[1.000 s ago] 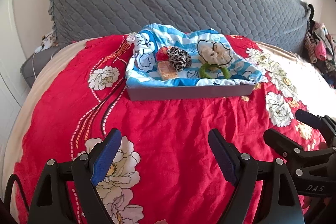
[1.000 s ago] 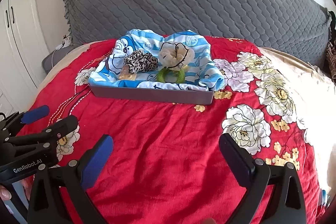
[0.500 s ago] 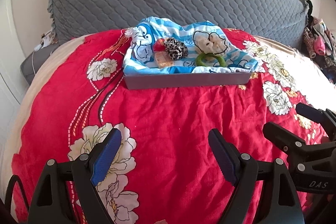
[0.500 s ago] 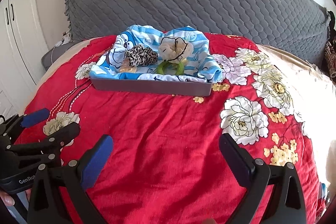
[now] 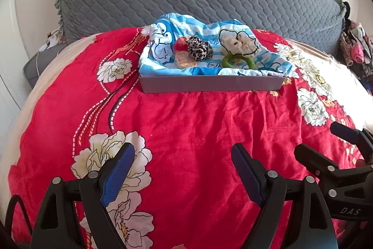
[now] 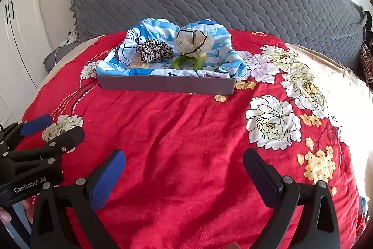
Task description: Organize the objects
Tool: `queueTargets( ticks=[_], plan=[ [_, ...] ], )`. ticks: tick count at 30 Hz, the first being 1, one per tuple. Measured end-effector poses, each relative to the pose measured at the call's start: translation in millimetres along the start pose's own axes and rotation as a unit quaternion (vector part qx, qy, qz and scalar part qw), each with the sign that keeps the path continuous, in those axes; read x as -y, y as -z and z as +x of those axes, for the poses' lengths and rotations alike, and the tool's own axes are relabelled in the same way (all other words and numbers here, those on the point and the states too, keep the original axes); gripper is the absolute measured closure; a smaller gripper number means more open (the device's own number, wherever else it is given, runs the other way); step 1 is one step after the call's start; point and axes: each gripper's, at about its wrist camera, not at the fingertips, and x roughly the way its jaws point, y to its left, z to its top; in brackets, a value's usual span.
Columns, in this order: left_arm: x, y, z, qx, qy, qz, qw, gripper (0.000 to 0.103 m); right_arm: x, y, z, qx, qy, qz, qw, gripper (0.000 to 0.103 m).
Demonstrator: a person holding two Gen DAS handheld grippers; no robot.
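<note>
A leopard-print fabric scrunchie (image 5: 200, 47), green fuzzy hair ring (image 5: 237, 60) and small orange clip (image 5: 184, 60) are seen gathered in the grey tray (image 5: 209, 85) on the bed; both left tongs (image 5: 181, 168) and right tongs (image 6: 184, 173) are spread apart, empty, well short; little appears left

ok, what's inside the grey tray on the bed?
The grey tray is lined with a blue cartoon cloth. On it: a leopard scrunchie, a green ring, a cream scrunchie, an orange piece and something red. The cloth hides the tray floor.
</note>
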Motion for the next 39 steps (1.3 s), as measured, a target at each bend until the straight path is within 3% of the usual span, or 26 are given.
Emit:
queueTargets(
  ticks=[39],
  plan=[
    [-6.0, 11.3, 50.2, -0.019, -0.006, -0.004, 0.9998, 0.017, 5.3, 13.1, 43.0, -0.010, -0.005, 0.010, 1.000, 0.001]
  ],
)
